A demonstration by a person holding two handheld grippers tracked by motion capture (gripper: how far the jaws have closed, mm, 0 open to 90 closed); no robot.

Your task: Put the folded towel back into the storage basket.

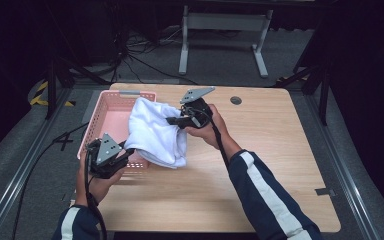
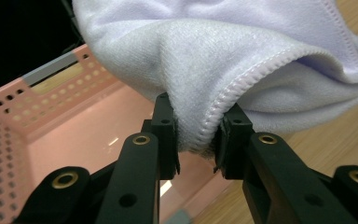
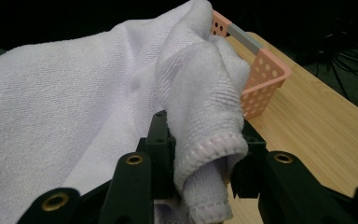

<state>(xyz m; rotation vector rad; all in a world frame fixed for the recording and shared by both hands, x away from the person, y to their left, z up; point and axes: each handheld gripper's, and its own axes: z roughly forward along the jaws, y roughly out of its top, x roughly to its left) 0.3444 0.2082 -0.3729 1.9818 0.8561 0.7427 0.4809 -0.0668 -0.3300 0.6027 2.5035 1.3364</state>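
Two sleeved forearms reached forward. The left hand-held gripper (image 1: 125,152) and right hand-held gripper (image 1: 172,120) each clamped an edge of the white towel (image 1: 155,132), which hung between them, above the pink basket (image 1: 111,107) and table (image 1: 260,150). The gripper views showed stitched hems pinched.

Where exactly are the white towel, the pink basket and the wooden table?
white towel (image 1: 155,132): high view, middle of the cloth.
pink basket (image 1: 111,100): high view, far rim.
wooden table (image 1: 260,150): high view, bare top right of the towel.

A light wooden counter (image 1: 260,165) carries a pink perforated basket (image 1: 111,106) at its far left corner; a dark round cap (image 1: 236,100) sits near the far edge.
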